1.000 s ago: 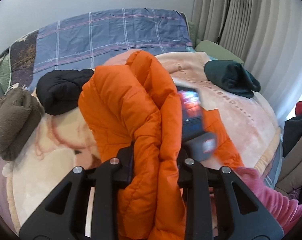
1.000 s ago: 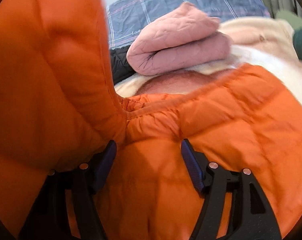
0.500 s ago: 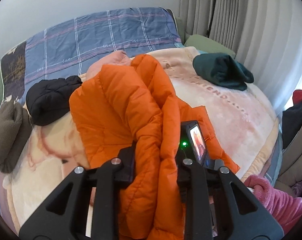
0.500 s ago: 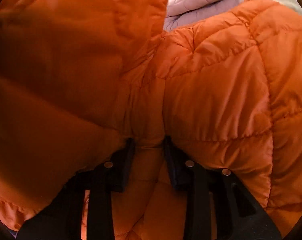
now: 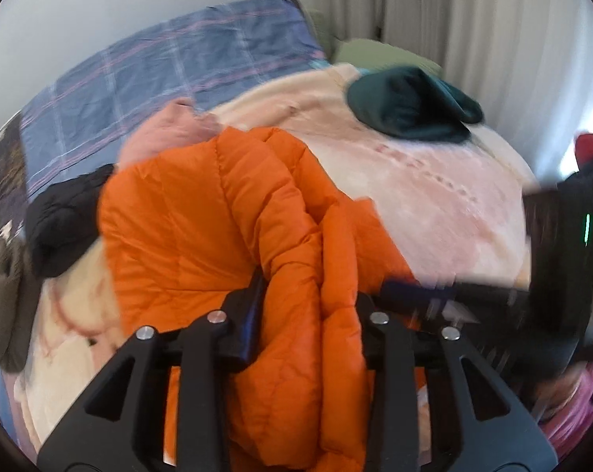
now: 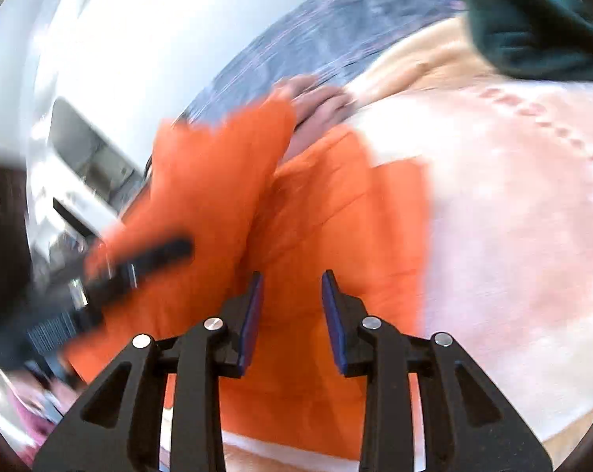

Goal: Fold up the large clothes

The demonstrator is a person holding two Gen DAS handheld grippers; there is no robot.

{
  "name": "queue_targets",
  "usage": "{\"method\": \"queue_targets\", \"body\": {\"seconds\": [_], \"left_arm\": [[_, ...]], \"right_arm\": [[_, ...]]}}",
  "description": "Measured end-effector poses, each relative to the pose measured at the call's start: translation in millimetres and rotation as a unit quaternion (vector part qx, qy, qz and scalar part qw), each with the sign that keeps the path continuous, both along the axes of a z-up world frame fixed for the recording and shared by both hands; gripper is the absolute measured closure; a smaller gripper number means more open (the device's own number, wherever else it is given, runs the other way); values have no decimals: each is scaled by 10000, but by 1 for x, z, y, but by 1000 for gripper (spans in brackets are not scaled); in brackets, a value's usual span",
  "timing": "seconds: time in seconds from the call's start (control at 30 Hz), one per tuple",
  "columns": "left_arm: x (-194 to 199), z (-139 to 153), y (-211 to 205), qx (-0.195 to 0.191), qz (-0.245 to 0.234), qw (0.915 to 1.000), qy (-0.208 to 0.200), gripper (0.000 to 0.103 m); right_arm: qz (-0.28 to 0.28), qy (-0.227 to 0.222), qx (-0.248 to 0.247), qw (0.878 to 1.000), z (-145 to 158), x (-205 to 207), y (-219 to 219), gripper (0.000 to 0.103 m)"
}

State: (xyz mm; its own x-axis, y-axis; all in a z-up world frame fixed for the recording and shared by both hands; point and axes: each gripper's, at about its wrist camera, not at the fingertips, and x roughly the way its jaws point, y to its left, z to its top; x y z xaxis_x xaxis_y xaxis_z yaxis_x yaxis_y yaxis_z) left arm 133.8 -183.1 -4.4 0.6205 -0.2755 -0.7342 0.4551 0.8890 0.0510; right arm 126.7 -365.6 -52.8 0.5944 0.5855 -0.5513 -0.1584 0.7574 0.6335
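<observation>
A bed [image 5: 453, 181] under a pale pink blanket [image 5: 434, 204] carries everything. The orange jacket [image 5: 218, 212] lies bunched near the bed's near edge. Only the left view shows the black garment [image 5: 60, 220] and brown garment [image 5: 1, 299] toward the bed's left edge; both views show the dark green garment [image 6: 532, 23] near the far right corner. The left hand-held gripper [image 5: 310, 306] is clamped on a thick jacket fold. The right hand-held gripper [image 6: 292, 314] hangs over the jacket, jaws parted, holding nothing.

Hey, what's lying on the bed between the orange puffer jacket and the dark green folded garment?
Only bare pink blanket separates the orange jacket from the green garment, as the left wrist view shows.
</observation>
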Motion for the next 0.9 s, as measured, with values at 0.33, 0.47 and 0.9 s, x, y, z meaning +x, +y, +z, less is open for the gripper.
{"method": "queue_targets", "body": {"seconds": [0.33,0.47,0.9], "left_arm": [[-1,-40,-23,-834,-527,9945,347,49],[-4,-43,-25,-1060,-573,9920,385,46],[-62,-9,-4,-769,-844,9921,-522,37]], "right_arm": [[379,309,516,9975,14,26,-27,38],[681,535,310,9958,17,57,-14,34],[1024,18,-418,9939,34,99,-8,89]]}}
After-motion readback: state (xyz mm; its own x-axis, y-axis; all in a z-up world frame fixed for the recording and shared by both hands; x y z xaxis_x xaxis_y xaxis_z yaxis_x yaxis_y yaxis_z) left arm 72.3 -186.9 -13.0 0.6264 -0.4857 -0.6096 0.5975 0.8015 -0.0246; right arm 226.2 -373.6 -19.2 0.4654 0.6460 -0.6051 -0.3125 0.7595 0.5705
